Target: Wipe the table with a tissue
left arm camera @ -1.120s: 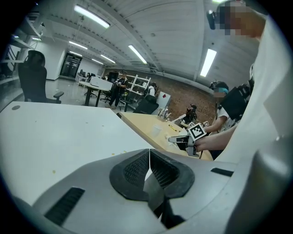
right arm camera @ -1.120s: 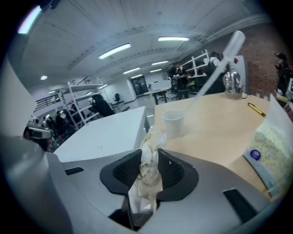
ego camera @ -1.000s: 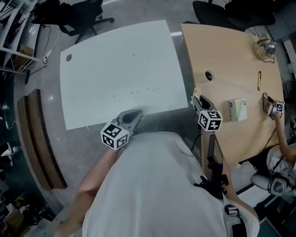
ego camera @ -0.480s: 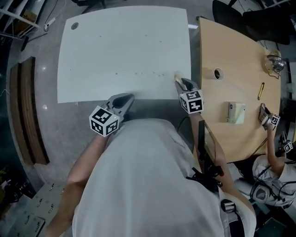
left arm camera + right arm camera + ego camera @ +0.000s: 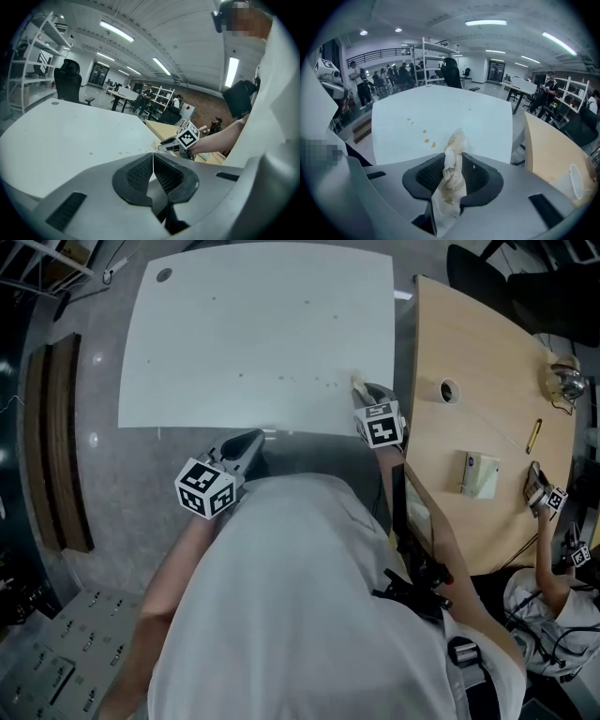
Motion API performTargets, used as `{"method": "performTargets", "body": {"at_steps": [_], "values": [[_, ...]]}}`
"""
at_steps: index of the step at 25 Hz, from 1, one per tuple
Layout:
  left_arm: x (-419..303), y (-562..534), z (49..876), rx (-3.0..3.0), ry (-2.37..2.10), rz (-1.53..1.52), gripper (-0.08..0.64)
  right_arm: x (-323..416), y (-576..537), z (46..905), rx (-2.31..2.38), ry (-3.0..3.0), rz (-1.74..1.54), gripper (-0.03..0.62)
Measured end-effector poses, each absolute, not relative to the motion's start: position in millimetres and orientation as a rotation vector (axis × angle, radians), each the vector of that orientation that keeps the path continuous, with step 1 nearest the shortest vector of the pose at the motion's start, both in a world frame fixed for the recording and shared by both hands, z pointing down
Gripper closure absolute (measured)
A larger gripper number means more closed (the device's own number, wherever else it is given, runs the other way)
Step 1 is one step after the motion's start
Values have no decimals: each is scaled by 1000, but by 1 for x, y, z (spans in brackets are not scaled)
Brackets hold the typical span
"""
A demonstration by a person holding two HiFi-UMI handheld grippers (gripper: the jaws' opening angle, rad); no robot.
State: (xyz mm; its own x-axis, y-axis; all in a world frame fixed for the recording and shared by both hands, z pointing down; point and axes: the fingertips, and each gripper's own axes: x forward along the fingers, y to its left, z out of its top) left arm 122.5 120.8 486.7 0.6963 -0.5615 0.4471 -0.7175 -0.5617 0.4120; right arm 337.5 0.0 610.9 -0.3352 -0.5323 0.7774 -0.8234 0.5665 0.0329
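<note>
The white table carries small brown spots, which the right gripper view shows just beyond the jaws. My right gripper is at the table's near right edge, shut on a crumpled, brown-stained tissue whose tip sticks out over the tabletop by the spots. My left gripper hangs just off the table's near edge, shut, its pads together with nothing between them. The left gripper view shows the right gripper's marker cube over the table's corner.
A wooden table adjoins on the right, bearing a white box, a cup and a yellow pen. Another person's gripper is at its far right. A wooden plank lies on the floor at left.
My right gripper has carried the tissue leftward from the wooden table's edge to the white table's near right edge. The left gripper has shifted slightly along the near edge.
</note>
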Motion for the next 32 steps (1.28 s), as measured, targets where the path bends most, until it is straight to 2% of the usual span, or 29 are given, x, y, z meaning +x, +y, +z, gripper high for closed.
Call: {"method": "performTargets", "body": {"at_steps": [32], "values": [[45,76,490,2400,-781,329,552,301,5,622,1190,-1822,507,494]]}}
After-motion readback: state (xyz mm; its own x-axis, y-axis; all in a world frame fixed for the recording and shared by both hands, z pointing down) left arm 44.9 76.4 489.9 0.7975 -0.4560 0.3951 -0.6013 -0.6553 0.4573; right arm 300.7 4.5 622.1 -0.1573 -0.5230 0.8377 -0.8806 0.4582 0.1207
